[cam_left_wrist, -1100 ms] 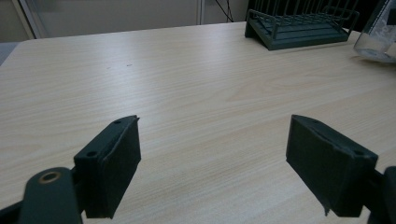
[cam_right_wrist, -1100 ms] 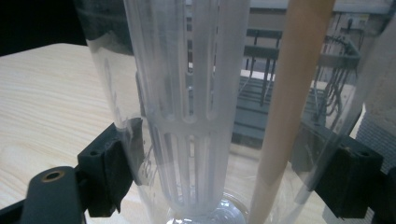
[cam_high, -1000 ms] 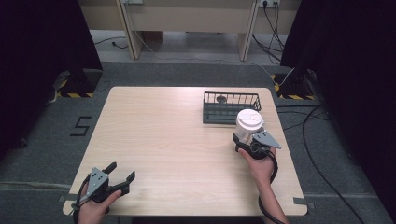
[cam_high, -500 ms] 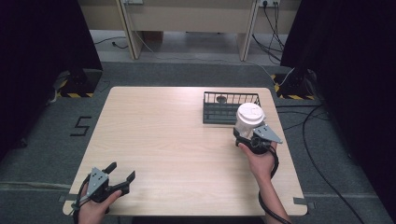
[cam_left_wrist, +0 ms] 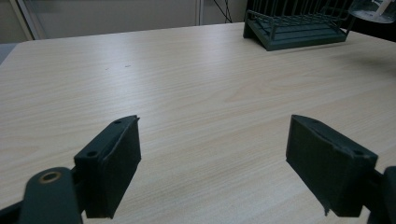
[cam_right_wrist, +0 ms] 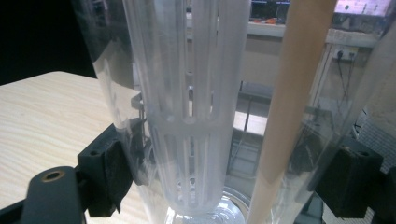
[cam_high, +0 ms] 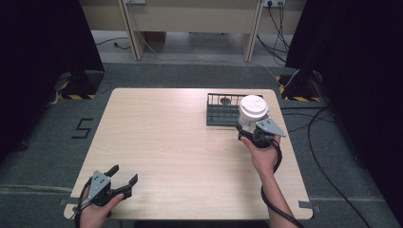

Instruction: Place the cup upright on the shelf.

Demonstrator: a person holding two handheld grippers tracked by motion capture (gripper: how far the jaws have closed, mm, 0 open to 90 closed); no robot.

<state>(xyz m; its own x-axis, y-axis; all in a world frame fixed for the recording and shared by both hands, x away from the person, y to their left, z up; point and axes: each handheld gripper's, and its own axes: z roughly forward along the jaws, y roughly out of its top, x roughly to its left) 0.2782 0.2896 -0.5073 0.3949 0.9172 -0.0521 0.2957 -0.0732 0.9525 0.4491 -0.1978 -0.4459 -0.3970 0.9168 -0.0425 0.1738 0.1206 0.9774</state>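
Currently, I log: right gripper clamped on upright clear bottle, white-lidded, long axis vertical, near the tabletop's right edge, just beside the rack's right end; left gripper, jaws apart, idle at front-left corner.

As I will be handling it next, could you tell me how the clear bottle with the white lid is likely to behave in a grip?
The clear bottle, held in the right tool, looks thin-walled and empty apart from a white slotted insert, so probably light. Its smooth, glossy wall may slip. It is tall and narrow, so it could tip if set down carelessly.
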